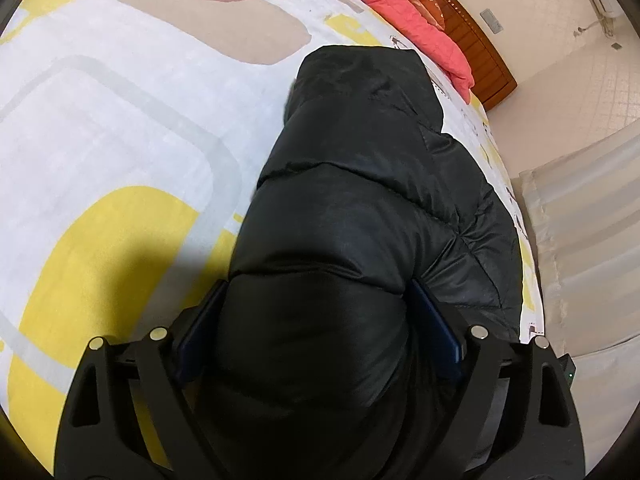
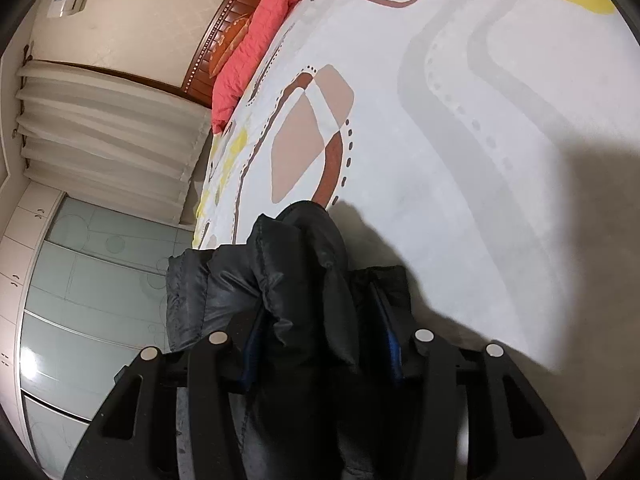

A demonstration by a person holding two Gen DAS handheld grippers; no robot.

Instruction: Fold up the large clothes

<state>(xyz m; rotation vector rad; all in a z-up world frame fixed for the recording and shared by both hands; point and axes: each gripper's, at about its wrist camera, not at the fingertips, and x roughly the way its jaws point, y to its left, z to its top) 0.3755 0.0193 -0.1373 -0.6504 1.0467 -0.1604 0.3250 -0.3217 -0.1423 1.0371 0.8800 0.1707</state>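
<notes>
The puffer jacket [image 1: 360, 208] is glossy black with quilted seams. The bedsheet [image 1: 120, 128] is white, printed with yellow blobs, beige patches, grey bands and brown outlines with dotted edging. A coral-pink quilt [image 1: 404, 16] lies against a reddish-brown wooden headboard [image 1: 472, 36]. The curtain [image 2: 108, 128] is cream; wardrobe doors [image 2: 100, 280] are pale green glass.

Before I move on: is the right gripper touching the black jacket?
Touching. The right wrist view shows a bunched fold of the black jacket between the right gripper's blue pads, pressing against both.
</notes>
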